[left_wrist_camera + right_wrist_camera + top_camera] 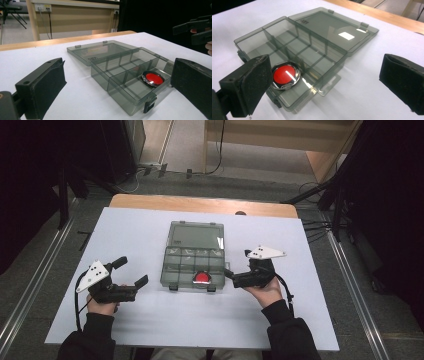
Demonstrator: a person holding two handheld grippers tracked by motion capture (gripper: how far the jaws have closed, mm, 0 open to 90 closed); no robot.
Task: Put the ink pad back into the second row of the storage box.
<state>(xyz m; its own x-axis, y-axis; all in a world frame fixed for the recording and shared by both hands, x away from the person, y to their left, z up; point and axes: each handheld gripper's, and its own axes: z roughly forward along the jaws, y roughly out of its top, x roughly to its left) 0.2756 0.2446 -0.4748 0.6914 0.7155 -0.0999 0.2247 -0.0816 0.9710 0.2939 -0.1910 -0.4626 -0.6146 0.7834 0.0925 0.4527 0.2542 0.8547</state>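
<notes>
**Both sets of fingers wide apart, nothing held, either side of the open organiser box**

The left gripper [131, 272] has its fingers [41, 85] spread wide, with bare white bench between them in its own view; they grip nothing and touch nothing. It sits just to the left of the organiser box [194, 260], apart from it, held by the person's left hand [100, 306].

The right gripper [235, 265] also has its fingers [247, 85] well apart and empty. In the right gripper view the near corner of the box lies between them (whether a fingertip touches the box wall cannot be told). From above it sits just to the right of the box's near right corner, held in the right hand [267, 292].

The box is smoky transparent plastic, its lid [196, 235] laid flat open on the far side. Inside are divided compartments; a round red disc with a shiny rim [202, 278] lies in the near row, in a compartment toward the right end.

The box rests at the middle of the white sheet covering the bench [150, 320], whose wooden edge [200, 204] shows beyond the lid.
</notes>
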